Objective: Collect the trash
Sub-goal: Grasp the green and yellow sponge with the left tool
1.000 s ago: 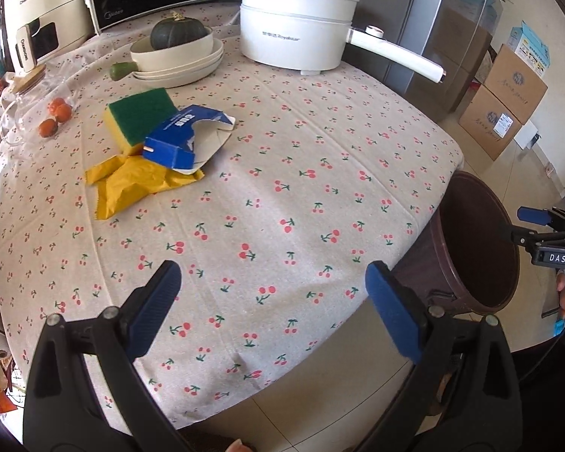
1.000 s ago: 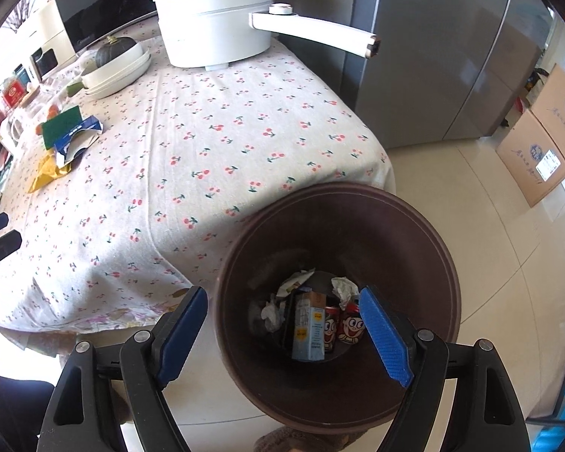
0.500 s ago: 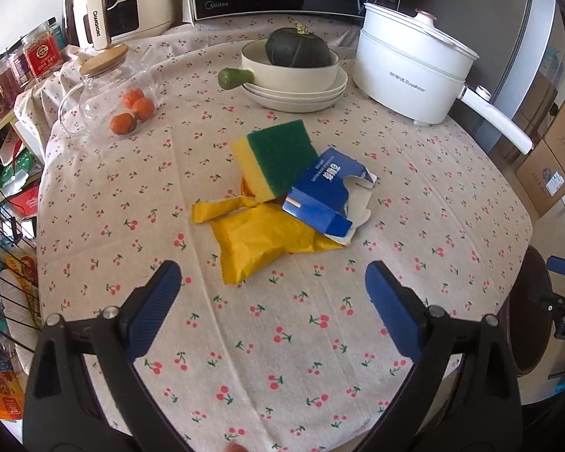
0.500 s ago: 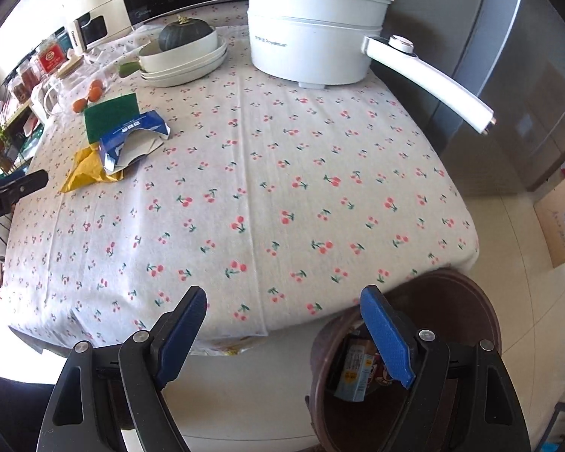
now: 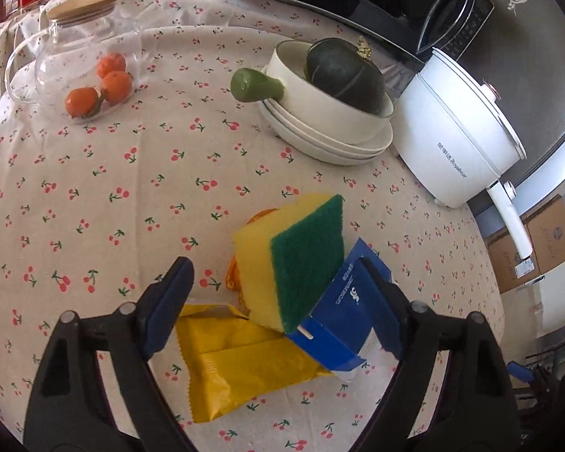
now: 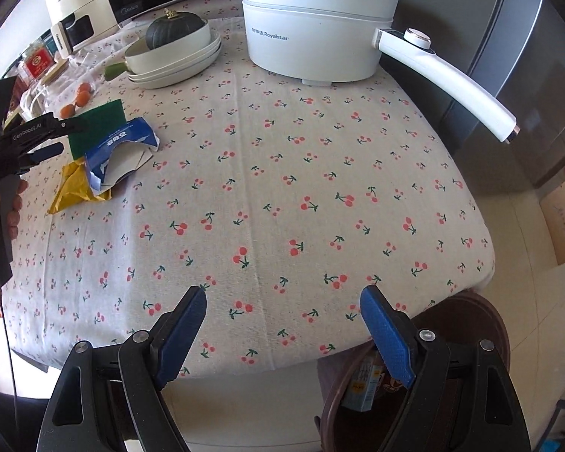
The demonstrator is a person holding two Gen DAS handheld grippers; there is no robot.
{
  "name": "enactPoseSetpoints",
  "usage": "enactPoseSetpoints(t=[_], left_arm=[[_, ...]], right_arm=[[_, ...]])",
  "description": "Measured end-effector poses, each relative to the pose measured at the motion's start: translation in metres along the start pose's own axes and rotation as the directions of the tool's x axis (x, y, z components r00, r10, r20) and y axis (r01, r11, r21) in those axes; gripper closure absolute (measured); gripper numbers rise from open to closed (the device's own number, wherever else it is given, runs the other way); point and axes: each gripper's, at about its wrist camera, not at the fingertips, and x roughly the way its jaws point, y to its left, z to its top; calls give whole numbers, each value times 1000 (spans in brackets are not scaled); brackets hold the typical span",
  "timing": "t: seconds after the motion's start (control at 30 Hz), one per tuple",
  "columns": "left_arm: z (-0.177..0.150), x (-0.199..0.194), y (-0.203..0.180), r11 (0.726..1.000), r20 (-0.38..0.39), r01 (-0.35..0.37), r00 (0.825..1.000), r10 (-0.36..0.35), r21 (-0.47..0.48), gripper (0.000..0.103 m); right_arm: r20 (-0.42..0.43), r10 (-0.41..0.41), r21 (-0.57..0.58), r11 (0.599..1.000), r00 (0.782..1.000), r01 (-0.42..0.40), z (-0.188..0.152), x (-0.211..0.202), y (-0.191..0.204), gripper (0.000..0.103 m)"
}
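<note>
On my left wrist view, upper left, a glass teapot (image 5: 75, 52) holds small oranges. Lower centre, my left gripper (image 5: 278, 301) is closing around the rubbish pile: a sponge (image 5: 301, 260) and a torn blue box (image 5: 342, 320) sit between the jaws, the yellow wrapper (image 5: 245, 365) just below, and I can't tell whether the pads touch anything. Upper right, a bowl with a dark squash (image 5: 342, 71), then a white pot (image 5: 459, 128). On the right wrist view, the same pile shows at middle left, and my right gripper (image 6: 282, 324) hangs released and empty over the table edge, with the brown bin (image 6: 471, 324) at lower right, rubbish inside.
</note>
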Motion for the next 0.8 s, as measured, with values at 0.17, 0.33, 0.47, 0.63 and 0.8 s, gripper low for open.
enactPoseSetpoints(t=[0.17,0.33,0.47,0.63,0.8], left_arm=[[-6,6,10,990,-1,102,995,-103,-97,61],[-16,-28,6,994,32,97,995,-96,-46,68],[-31,-72,16,997,60,63,996,-61,-44,69],[-55,-104,29,1000,48,-24,999,24,-12,69],[-70,-110,47,1000,12,0,1000,0,-27,69]], right_arm=[[-2,2,-8,1000,1000,-2,1,2,7,18],[-14,12,-18,1000,1000,-12,0,7,19,18],[-32,23,-21,1000,999,-23,7,15,36,18],[-54,96,22,995,994,-95,32,25,72,17],[-44,210,100,974,977,-205,68,37,120,16]])
